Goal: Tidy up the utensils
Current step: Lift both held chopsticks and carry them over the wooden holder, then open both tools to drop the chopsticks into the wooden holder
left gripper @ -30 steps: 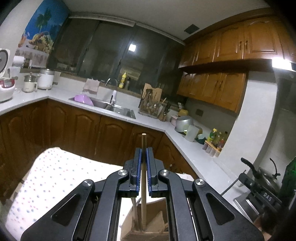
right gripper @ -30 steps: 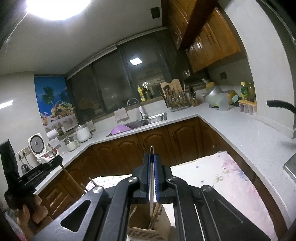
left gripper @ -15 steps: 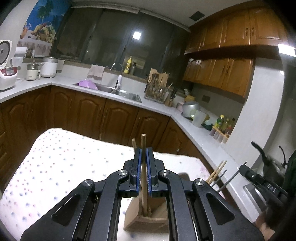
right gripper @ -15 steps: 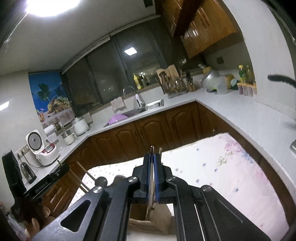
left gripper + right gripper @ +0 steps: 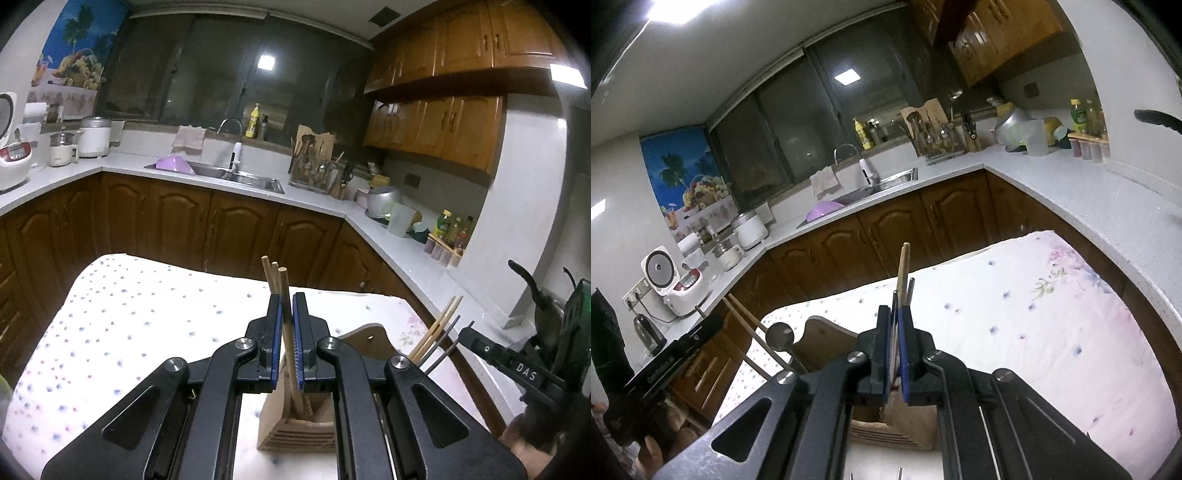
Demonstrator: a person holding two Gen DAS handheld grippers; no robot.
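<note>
My left gripper (image 5: 287,306) is shut on a wooden chopstick (image 5: 283,286) that stands upright. Its lower end is inside a wooden utensil holder (image 5: 295,432). Two more chopsticks (image 5: 269,275) lean just behind it. My right gripper (image 5: 895,314) is shut on a thin metal utensil handle (image 5: 894,295) over the same holder (image 5: 912,424). A wooden chopstick (image 5: 904,258) and a metal rod (image 5: 911,282) rise right behind that handle. The right gripper (image 5: 463,334) also shows in the left wrist view, and the left gripper (image 5: 713,325) in the right wrist view.
The holder stands on a table under a dotted floral cloth (image 5: 129,314). An L-shaped white counter (image 5: 1071,192) with brown cabinets runs behind, bearing a sink (image 5: 236,177), a utensil rack (image 5: 312,166), a rice cooker (image 5: 672,280) and bottles (image 5: 448,229).
Both grippers have come down toward the table. The holder now sits closer under them, and other chopsticks have come into view beside each held piece.
</note>
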